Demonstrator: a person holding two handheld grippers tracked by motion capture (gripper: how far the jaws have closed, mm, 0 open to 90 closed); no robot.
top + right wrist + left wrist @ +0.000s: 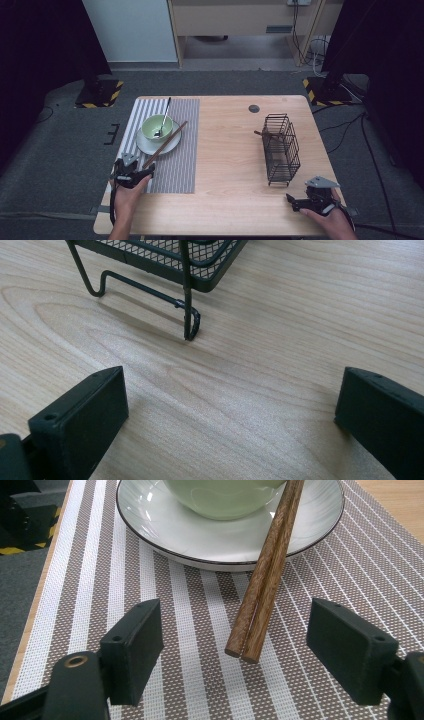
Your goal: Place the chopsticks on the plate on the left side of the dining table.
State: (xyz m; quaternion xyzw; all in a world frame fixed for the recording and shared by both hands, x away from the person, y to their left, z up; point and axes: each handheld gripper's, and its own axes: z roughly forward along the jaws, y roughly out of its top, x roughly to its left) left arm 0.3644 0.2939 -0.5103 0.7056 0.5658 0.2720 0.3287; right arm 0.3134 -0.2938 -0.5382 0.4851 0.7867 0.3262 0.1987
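Black jaws of the left gripper (240, 650) stand apart with the near ends of the 2 chopsticks (265, 575) lying untouched between them, far ends propped on the plate (165, 530) ahead, so this looks like placement finished, calling next for a straight retreat.

Black wire basket (281, 148) on the bare wooden table (225, 150) — well right of the striped placemat (180, 165).
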